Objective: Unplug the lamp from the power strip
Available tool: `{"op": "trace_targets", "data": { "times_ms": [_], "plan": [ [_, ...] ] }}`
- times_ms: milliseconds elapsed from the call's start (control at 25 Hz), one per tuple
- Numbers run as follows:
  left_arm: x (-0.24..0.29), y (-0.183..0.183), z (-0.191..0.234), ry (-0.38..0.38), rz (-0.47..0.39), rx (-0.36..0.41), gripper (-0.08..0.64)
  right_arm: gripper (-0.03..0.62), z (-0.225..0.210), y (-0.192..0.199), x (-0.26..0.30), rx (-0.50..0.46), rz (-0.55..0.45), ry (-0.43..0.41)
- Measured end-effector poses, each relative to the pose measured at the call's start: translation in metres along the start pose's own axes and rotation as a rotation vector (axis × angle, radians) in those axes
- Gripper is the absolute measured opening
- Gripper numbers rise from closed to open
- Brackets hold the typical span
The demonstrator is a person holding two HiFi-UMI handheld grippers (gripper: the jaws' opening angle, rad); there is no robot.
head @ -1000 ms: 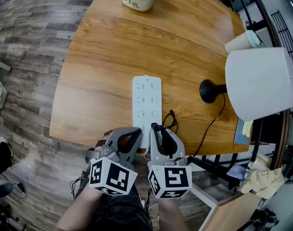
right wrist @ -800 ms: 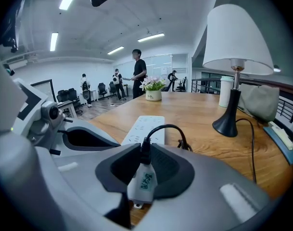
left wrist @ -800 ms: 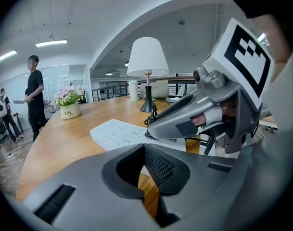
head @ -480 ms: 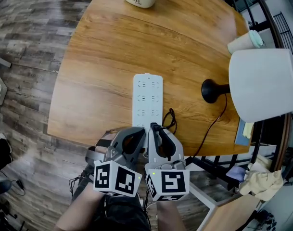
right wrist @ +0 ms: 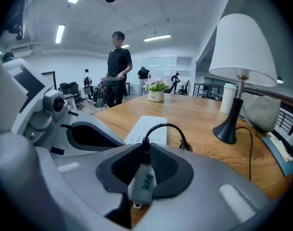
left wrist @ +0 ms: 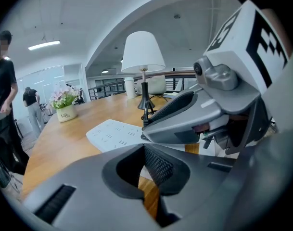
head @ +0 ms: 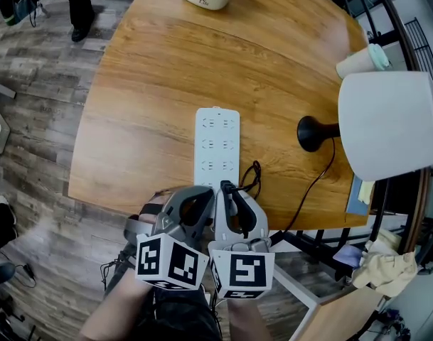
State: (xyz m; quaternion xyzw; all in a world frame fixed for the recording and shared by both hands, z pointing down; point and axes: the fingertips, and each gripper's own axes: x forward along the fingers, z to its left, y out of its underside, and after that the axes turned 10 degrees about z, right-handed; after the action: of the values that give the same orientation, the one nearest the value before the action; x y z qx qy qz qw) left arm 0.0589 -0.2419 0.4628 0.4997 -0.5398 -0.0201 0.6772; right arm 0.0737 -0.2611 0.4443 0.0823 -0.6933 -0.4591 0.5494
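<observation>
The right gripper (right wrist: 146, 160) has just been closing its jaws and now has them clamped on the plug (right wrist: 142, 183), low in the middle of the right gripper view. A metal prong shows under the plug, so it looks already free of its socket. Gripping the plug body rather than the cord (head: 316, 180) keeps the pull off the wire. The cord loops out of the jaws and runs right across the table (head: 152, 84) to the lamp (head: 387, 123) at the right edge of the head view.

The power strip (head: 217, 144) lies flat in the middle of the head view, its near end just past both grippers. The left gripper (left wrist: 142, 153) sits beside the right one at that end. Its jaws are together with nothing between them, and bare wood shows through the slit below. It seems to be there to steady the strip against the pull, though contact with the strip cannot be made out.
</observation>
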Motion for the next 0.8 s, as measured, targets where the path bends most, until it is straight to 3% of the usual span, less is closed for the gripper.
{"op": "trace_targets", "data": {
  "times_ms": [120, 360, 440, 640, 800],
  "plan": [
    [0.0, 0.001, 0.0, -0.002, 0.005, 0.002, -0.005, 0.069, 0.0, 0.0, -0.001, 0.0, -0.012, -0.013],
    [-0.001, 0.001, 0.0, 0.011, 0.003, -0.019, -0.005, 0.069, -0.011, 0.001, -0.003, 0.204, -0.044, -0.092],
    [0.0, 0.001, 0.0, 0.013, 0.007, -0.018, -0.005, 0.069, -0.01, 0.0, -0.003, 0.182, -0.038, -0.079],
    [0.0, 0.0, 0.001, 0.009, 0.013, -0.014, -0.005, 0.067, 0.006, -0.016, -0.01, -0.02, -0.06, -0.044],
    [0.001, 0.002, 0.001, -0.002, 0.018, -0.011, -0.005, 0.067, 0.0, -0.012, -0.009, 0.039, -0.055, -0.062]
  ]
}}
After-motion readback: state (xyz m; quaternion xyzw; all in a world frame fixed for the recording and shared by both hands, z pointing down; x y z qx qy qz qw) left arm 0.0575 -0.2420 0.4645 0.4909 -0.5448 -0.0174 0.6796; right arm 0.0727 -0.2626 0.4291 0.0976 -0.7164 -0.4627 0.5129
